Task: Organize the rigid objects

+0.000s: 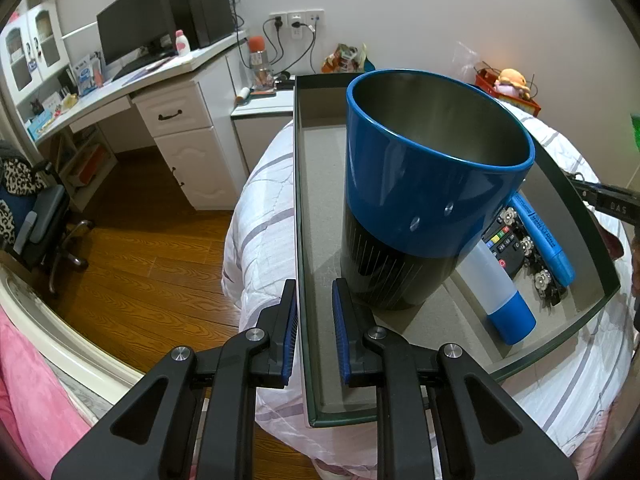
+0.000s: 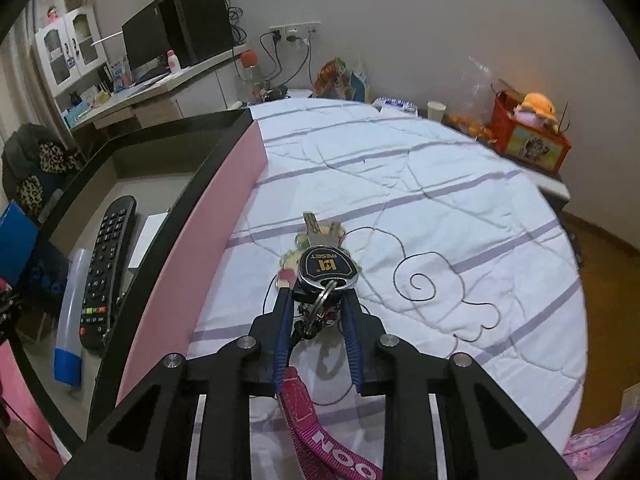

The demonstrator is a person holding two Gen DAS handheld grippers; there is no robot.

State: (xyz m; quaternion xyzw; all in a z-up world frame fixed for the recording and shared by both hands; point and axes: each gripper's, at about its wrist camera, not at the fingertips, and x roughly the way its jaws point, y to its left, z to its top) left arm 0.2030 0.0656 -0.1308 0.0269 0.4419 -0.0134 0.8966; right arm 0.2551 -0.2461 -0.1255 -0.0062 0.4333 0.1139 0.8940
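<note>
The bunch of keys [image 2: 326,270] lay on the white quilted bed [image 2: 440,184], just beside the pink outer wall of the box [image 2: 224,216], with a pink lanyard [image 2: 320,432] trailing back under the right gripper [image 2: 316,300]. The jaws of that gripper had drawn in narrow around the key ring and the base of the dark key fob; they appeared to pinch the bunch, though it was not yet lifted off the quilt.

Inside the box, several things were already stowed: a blue cup [image 1: 432,184] standing upright, a black remote control [image 2: 106,268], a translucent tube with a blue cap [image 2: 70,320], a blue marker [image 1: 544,236] and a strip of flower-shaped trinkets [image 1: 528,248]. So the sorting seemed well along, with the keys as the one loose item visible on the bed outside the box.

The left gripper [image 1: 314,332] straddled the near wall of the box, its jaws narrow and clamped on that rim, seemingly steadying it.

To reach the box the keys would have to clear its tall wall, and the dangling lanyard could snag on the rim. Free floor inside the box lay mostly away from the cup. Beyond the box stood a desk with a monitor [image 1: 136,28], well apart from the work.
</note>
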